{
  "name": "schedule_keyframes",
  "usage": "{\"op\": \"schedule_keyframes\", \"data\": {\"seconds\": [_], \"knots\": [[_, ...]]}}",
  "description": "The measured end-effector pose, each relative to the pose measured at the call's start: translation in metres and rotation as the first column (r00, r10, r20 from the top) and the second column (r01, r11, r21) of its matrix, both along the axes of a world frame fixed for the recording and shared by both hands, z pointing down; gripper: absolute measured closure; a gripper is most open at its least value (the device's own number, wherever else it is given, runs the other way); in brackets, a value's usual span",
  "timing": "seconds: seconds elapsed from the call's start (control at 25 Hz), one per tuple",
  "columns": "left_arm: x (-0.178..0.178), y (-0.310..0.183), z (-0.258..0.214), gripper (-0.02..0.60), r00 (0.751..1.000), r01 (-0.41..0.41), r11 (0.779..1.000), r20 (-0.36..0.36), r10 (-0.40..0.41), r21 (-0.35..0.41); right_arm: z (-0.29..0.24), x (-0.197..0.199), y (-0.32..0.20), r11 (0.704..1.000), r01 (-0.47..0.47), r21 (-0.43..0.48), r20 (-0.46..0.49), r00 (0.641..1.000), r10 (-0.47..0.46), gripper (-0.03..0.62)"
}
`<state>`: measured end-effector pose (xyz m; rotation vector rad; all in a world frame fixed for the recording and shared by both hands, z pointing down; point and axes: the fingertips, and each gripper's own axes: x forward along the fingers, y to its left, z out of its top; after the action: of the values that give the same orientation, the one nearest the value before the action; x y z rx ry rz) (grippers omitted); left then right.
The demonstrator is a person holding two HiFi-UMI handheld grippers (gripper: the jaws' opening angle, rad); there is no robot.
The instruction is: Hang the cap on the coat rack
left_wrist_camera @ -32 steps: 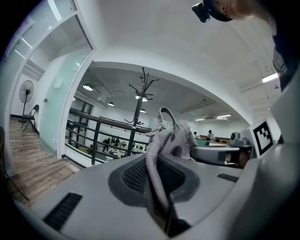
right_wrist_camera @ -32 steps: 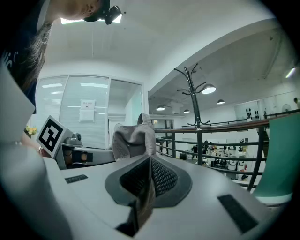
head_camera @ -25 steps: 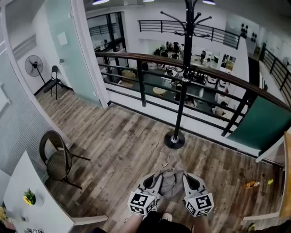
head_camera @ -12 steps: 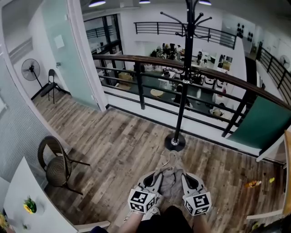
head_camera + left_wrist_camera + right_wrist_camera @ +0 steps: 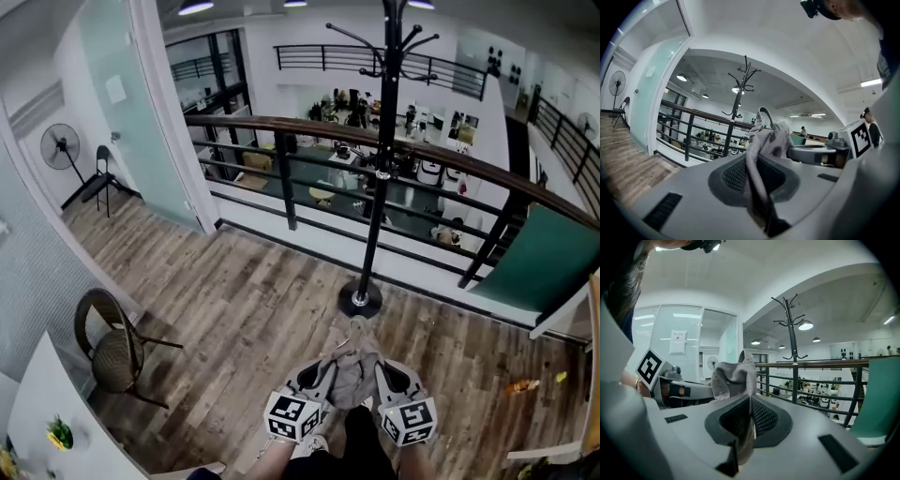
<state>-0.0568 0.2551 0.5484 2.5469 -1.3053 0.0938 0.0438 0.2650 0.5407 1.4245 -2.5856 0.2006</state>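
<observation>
A grey cap (image 5: pixel 352 364) hangs between both grippers, low in the head view. My left gripper (image 5: pixel 325 372) is shut on the cap's left side, and the cloth (image 5: pixel 761 154) runs pinched between its jaws. My right gripper (image 5: pixel 380 372) is shut on the right side, the cloth (image 5: pixel 740 394) likewise clamped. The cap's strap loop (image 5: pixel 764 115) stands up at the front. The black coat rack (image 5: pixel 379 169) rises straight ahead of the cap, its round base (image 5: pixel 360 301) on the wooden floor and its hooks (image 5: pixel 398 42) at the top. In the gripper views the coat rack (image 5: pixel 740 93) (image 5: pixel 791 329) stands beyond the cap.
A dark railing (image 5: pixel 309 159) with a brown handrail runs behind the rack, above a lower floor. A wicker chair (image 5: pixel 114 342) stands at left, beside a white table (image 5: pixel 56 412) with a small plant. A green panel (image 5: pixel 539 258) leans at right. A glass partition (image 5: pixel 122 103) rises at left.
Both grippers and the cap have moved forward, closer to the rack's base. The grip on the cap is the same.
</observation>
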Motion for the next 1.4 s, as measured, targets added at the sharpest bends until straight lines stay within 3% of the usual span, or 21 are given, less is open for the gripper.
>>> {"op": "schedule_keyframes", "data": {"seconds": [0.2, 0.72, 1.12, 1.4], "knots": [[0.007, -0.043, -0.003, 0.532, 0.999, 0.041, 0.999, 0.004, -0.041, -0.001, -0.003, 0.008, -0.048, 0.999, 0.041, -0.004, 0.041, 0.998, -0.041, 0.574], [0.054, -0.174, -0.02, 0.532, 0.984, 0.179, 0.983, 0.005, -0.18, 0.037, -0.016, 0.052, -0.196, 0.982, 0.183, 0.056, 0.028, 0.982, -0.185, 0.574], [0.093, -0.223, -0.017, 0.532, 0.975, 0.223, 0.975, 0.002, -0.223, 0.017, -0.013, 0.089, -0.248, 0.973, 0.229, 0.043, 0.026, 0.973, -0.23, 0.574], [0.097, -0.242, -0.014, 0.532, 0.974, 0.226, 0.974, 0.021, -0.226, -0.003, -0.009, 0.095, -0.266, 0.973, 0.228, 0.023, 0.057, 0.972, -0.229, 0.574]]}}
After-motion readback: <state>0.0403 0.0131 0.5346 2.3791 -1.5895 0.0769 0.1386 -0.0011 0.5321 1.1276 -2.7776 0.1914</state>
